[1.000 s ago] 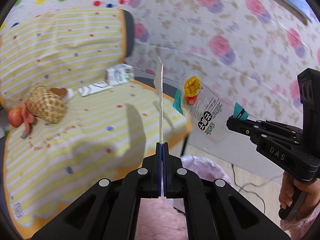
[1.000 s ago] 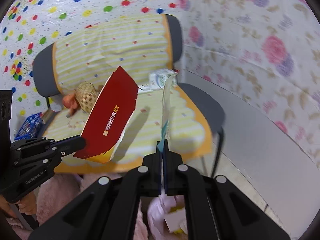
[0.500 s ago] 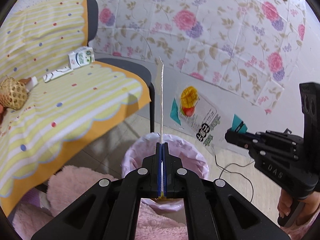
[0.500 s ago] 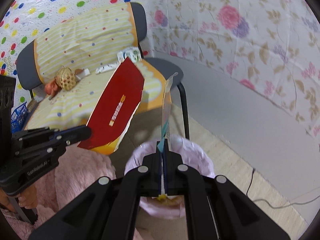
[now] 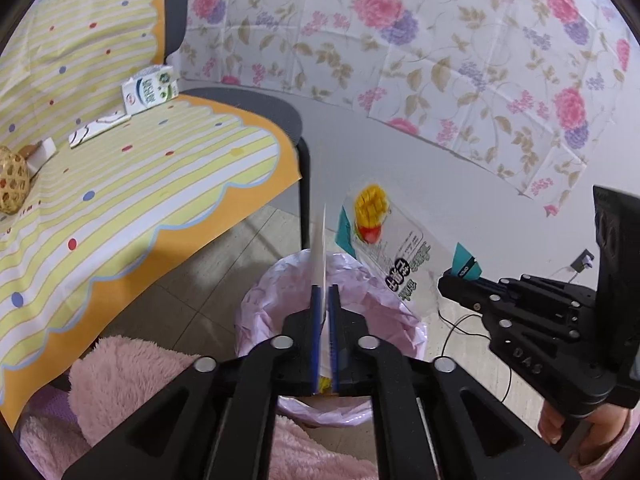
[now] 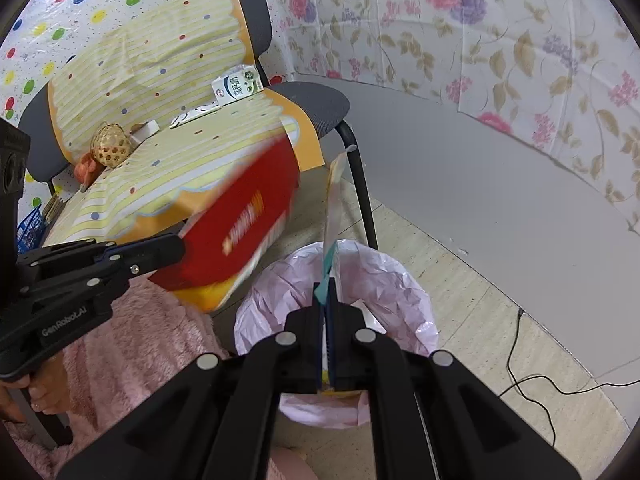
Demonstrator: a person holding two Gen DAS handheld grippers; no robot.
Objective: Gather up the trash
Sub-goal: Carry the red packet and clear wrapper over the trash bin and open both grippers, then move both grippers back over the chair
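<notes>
A bin with a pink liner (image 5: pixel 272 304) (image 6: pixel 384 276) stands on the floor below both grippers. My left gripper (image 5: pixel 325 292) (image 6: pixel 176 246) is over its rim and its jaws are opening. A flat red packet (image 6: pixel 244 224) is still between them, seen edge-on (image 5: pixel 319 248) in the left wrist view; a gap shows beside it and it is blurred and tilting. My right gripper (image 6: pixel 327 280) (image 5: pixel 446 284) is shut on the teal corner of a clear mango snack bag (image 5: pixel 396 248) (image 6: pixel 334 200), held over the bin.
A grey chair under a yellow striped cloth (image 5: pixel 140 184) (image 6: pixel 168 148) stands left of the bin, one black leg (image 6: pixel 364 200) close to it. On it lie a milk carton (image 5: pixel 150 88), a white wrapper (image 5: pixel 100 128) and a wicker ball (image 6: pixel 110 146). A black cable (image 6: pixel 540 384) crosses the floor.
Both grippers have come away from the chair seat and sunk over the pink-lined bin. The left jaws have parted a little and the red packet has tipped flatter.
</notes>
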